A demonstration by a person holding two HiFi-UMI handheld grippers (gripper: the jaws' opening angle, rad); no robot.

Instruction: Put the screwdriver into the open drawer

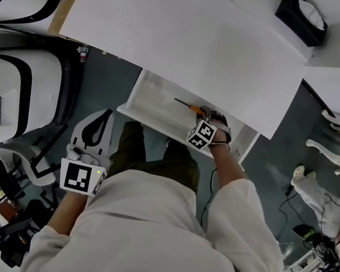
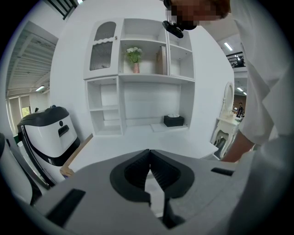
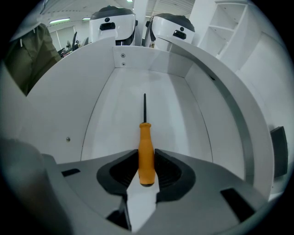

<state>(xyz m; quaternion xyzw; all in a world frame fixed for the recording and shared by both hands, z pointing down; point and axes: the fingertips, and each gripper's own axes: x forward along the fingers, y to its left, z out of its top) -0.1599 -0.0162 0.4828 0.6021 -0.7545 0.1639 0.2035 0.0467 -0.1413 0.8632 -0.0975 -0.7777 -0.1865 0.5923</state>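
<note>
at the centre of the right gripper view, the right gripper (image 3: 147, 166) clamps the screwdriver (image 3: 145, 140) by its orange handle, low inside the open drawer (image 3: 186, 114). only the release seems left. the left gripper (image 2: 150, 170) is closed and empty.

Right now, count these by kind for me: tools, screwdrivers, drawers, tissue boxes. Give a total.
tools: 2 (left tool, right tool)
screwdriver: 1
drawer: 1
tissue box: 1
Total: 5
</note>
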